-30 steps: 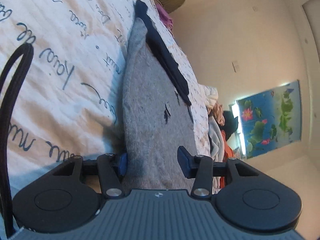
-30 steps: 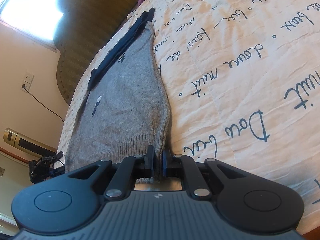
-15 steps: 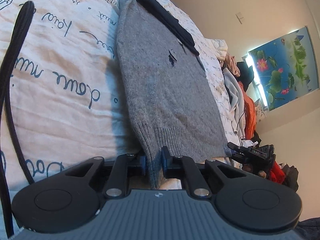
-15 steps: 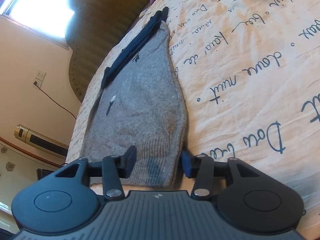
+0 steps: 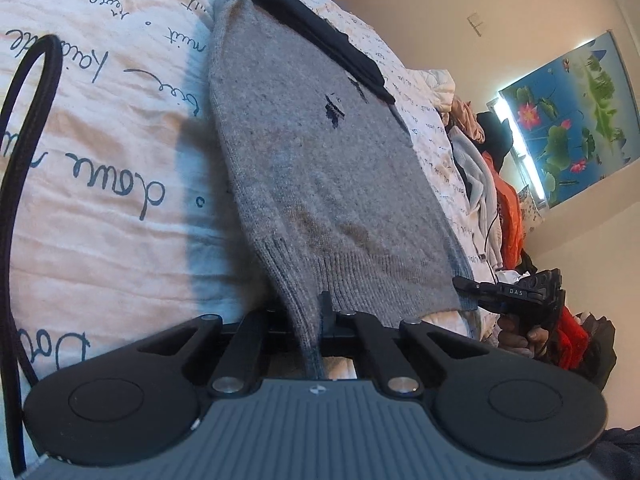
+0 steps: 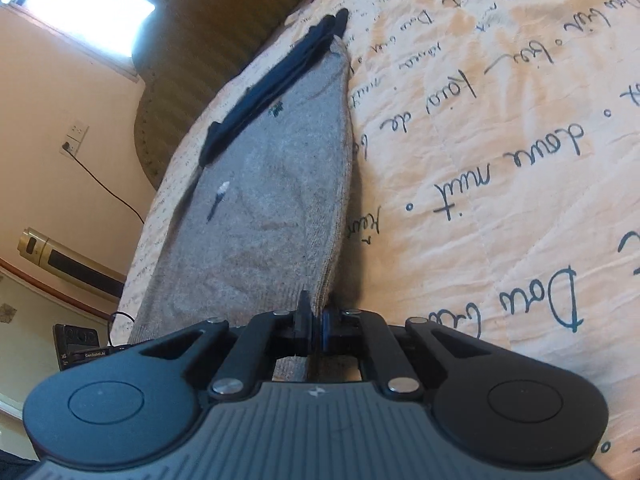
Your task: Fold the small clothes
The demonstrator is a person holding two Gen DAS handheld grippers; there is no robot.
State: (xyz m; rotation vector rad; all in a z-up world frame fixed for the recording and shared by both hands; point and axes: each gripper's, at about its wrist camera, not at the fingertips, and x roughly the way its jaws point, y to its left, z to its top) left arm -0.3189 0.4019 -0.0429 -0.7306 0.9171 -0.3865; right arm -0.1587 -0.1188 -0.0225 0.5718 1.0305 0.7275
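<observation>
A small grey knit sweater (image 5: pixel 320 168) with a dark navy collar (image 5: pixel 320 28) lies flat on a peach quilt printed with cursive writing. My left gripper (image 5: pixel 310 316) is shut on one corner of its ribbed hem. In the right wrist view the same sweater (image 6: pixel 272 208) stretches away toward the headboard, and my right gripper (image 6: pixel 314 320) is shut on the other hem corner. The right gripper (image 5: pixel 516 292) also shows in the left wrist view, held by a hand at the sweater's far hem corner.
A heap of mixed clothes (image 5: pixel 488 184) sits at the bed's edge below a lotus picture (image 5: pixel 568 120). A black cable (image 5: pixel 24 152) loops over the quilt (image 5: pixel 100 152) at left. A padded headboard (image 6: pixel 224 60) and a gold-black device (image 6: pixel 68 260) stand beside the bed.
The left gripper went from open around the hem to shut on it. The right gripper let go half a second ago and has shut on the hem corner again.
</observation>
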